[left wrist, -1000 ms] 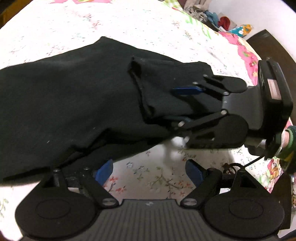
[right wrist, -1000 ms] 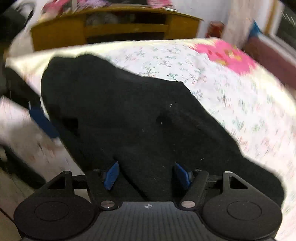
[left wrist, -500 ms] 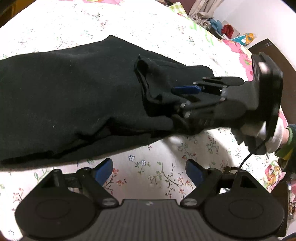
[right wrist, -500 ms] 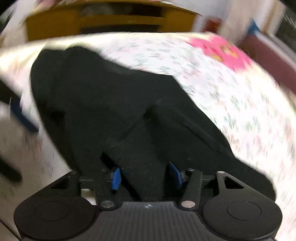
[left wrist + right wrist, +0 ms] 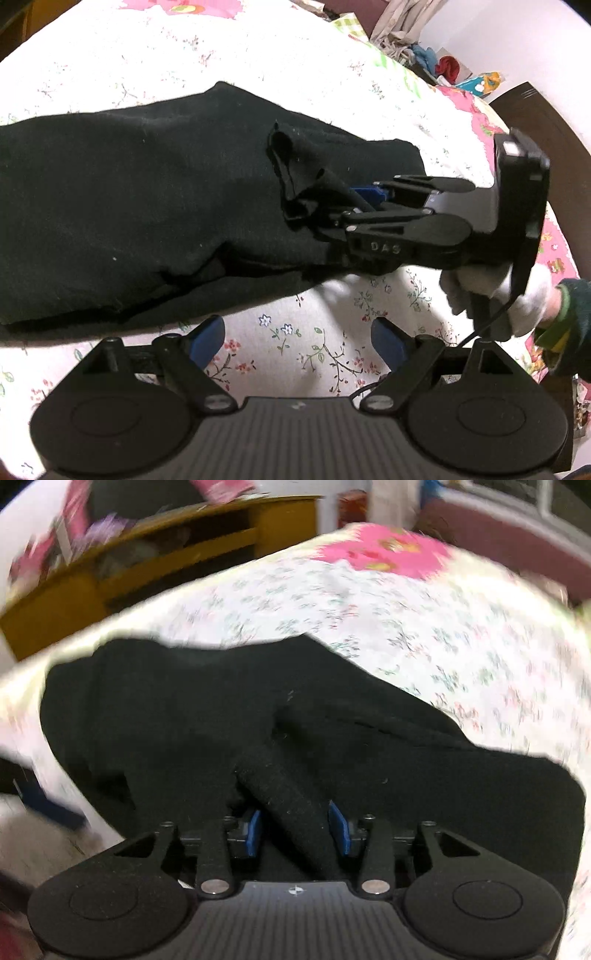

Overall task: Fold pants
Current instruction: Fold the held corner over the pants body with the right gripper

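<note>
Black pants lie stretched across a floral bedsheet, filling the left and middle of the left wrist view. My left gripper is open and empty, just in front of the pants' near edge. My right gripper enters from the right in that view and is shut on a raised fold of the pants' end. In the right wrist view its blue pads pinch a ridge of black cloth, with the rest of the pants spread beyond.
A yellow wooden shelf unit stands past the bed's far edge. A pink flower patch marks the sheet. Piled clothes and a dark wooden board lie beyond the bed's corner.
My right gripper has closed tighter on the fold and lifted it, rotating so its jaws lie flatter. My left gripper has drawn back from the pants, with more sheet between them.
</note>
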`<state>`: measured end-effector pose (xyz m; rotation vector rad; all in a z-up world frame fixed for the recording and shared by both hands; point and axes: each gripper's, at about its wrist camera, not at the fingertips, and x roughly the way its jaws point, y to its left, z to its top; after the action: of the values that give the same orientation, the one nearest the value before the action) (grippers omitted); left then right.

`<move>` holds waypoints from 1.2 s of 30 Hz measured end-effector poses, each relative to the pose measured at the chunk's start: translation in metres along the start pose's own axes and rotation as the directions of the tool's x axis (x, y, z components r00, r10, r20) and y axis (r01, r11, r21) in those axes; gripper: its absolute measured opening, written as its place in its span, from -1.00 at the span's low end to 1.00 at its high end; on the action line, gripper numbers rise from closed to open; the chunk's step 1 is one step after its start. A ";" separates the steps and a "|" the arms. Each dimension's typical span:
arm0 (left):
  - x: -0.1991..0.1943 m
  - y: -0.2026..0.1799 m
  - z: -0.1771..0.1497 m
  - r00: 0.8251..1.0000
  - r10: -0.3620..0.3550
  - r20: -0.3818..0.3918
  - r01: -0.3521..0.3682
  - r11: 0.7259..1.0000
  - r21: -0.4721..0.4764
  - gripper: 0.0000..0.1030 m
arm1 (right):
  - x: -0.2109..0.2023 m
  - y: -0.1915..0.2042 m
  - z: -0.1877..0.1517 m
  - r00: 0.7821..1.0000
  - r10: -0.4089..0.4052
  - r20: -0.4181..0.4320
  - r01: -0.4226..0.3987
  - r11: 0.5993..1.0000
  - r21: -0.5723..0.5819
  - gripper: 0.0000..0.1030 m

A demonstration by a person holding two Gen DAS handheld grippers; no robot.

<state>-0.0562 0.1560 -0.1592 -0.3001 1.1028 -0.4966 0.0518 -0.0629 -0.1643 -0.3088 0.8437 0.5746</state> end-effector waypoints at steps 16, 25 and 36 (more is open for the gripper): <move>-0.010 0.016 -0.014 0.999 0.012 0.040 -0.011 0.999 -0.036 0.83 | -0.007 0.013 0.004 0.998 -0.054 0.031 0.057 0.993 -0.107 -0.58; -0.015 0.020 -0.014 0.998 0.008 0.069 -0.005 0.998 -0.056 0.83 | -0.016 -0.014 0.023 0.998 0.070 0.000 -0.067 0.965 0.253 -0.91; -0.018 0.030 -0.014 0.995 0.040 0.092 -0.032 0.996 -0.082 0.83 | -0.015 0.012 0.043 0.981 0.187 0.052 -0.194 0.945 0.262 -0.88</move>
<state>-0.0681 0.1917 -0.1651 -0.3701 1.0366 -0.4024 0.0631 -0.0380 -0.1253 0.0272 0.9191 0.6354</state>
